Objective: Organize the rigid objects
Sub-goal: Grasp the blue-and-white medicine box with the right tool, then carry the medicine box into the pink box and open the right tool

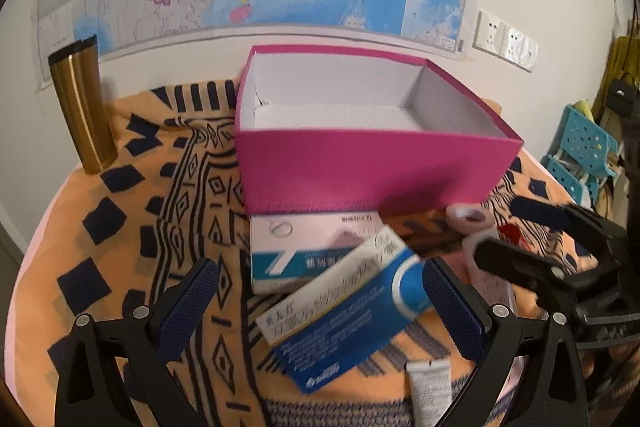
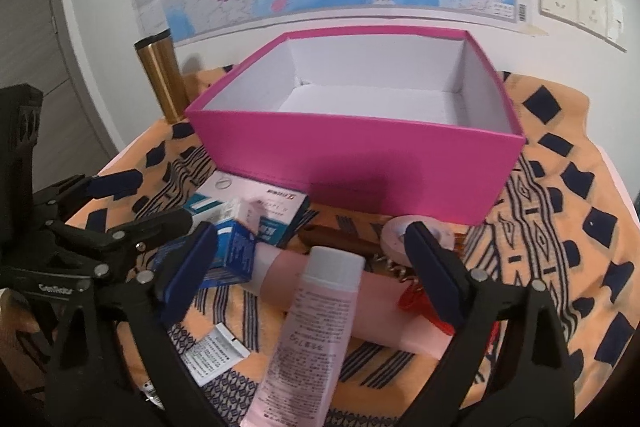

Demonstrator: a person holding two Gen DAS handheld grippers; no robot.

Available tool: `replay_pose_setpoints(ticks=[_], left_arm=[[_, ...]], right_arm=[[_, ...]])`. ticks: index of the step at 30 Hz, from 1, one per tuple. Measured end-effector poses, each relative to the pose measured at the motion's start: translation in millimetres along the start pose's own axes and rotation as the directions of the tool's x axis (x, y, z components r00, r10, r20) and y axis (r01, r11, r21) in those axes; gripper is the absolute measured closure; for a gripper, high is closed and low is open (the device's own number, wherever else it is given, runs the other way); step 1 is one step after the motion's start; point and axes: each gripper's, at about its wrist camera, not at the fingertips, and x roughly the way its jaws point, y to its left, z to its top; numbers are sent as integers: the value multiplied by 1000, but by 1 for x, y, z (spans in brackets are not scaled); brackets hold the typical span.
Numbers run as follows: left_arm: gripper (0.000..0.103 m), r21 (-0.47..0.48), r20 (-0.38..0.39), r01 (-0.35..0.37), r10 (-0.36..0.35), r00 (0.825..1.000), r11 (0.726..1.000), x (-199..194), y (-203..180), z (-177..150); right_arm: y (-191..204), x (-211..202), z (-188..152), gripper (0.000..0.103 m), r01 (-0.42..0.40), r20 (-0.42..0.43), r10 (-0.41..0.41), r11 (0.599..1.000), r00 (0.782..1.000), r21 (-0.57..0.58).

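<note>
An open pink box (image 1: 360, 171) (image 2: 360, 163) with a white empty inside stands on the patterned cloth. In front of it lie a blue-and-white medicine carton (image 1: 352, 311) (image 2: 236, 255) leaning on a pink-and-teal carton (image 1: 304, 247) (image 2: 276, 211). My left gripper (image 1: 320, 303) is open, its jaws either side of the blue carton. My right gripper (image 2: 316, 279) is open over a pink tube (image 2: 312, 327) with a white cap. A tape roll (image 1: 468, 217) (image 2: 396, 231) and a pink flat pack (image 2: 384, 311) lie nearby.
A gold tumbler (image 1: 82, 111) (image 2: 162, 79) stands at the back left by the wall. A red item (image 2: 420, 303) lies under the right finger. A paper label (image 2: 212, 351) lies on the cloth (image 1: 120, 227). Blue crates (image 1: 580, 155) stand off to the right.
</note>
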Motion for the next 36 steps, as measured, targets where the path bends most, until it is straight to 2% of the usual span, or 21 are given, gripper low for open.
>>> replay_pose_setpoints(ticks=[9,13,15,17,21,27,36], left_arm=[[6,4,-60,65,-65,996,998,-4,14,-27],[14,-29,-100,128,-130,986,991,1,21,-36],[22,-41,-116,146,-150,982,988,4,23,-38],[31,-48,-132,170,-175,976,984,7,24,-40],[38,-60,-155,204,-211,965,977,13,24,-43],[39,-71,-132,202,-210,969,977,9,26,-41],[39,-10,-47,192,-192,980,981,-8,20,-12]], right_arm=[[27,9,1,28,-85,-30,83,992,996,-92],[39,20,-5,40,-121,-85,111,985,990,-120],[42,27,-7,48,-138,-113,125,983,986,-121],[45,32,-8,49,-153,-128,137,981,982,-122],[48,41,-9,51,-169,-151,151,979,977,-114],[47,42,-8,52,-174,-152,158,980,976,-101],[36,27,10,52,-198,-105,193,979,976,-41]])
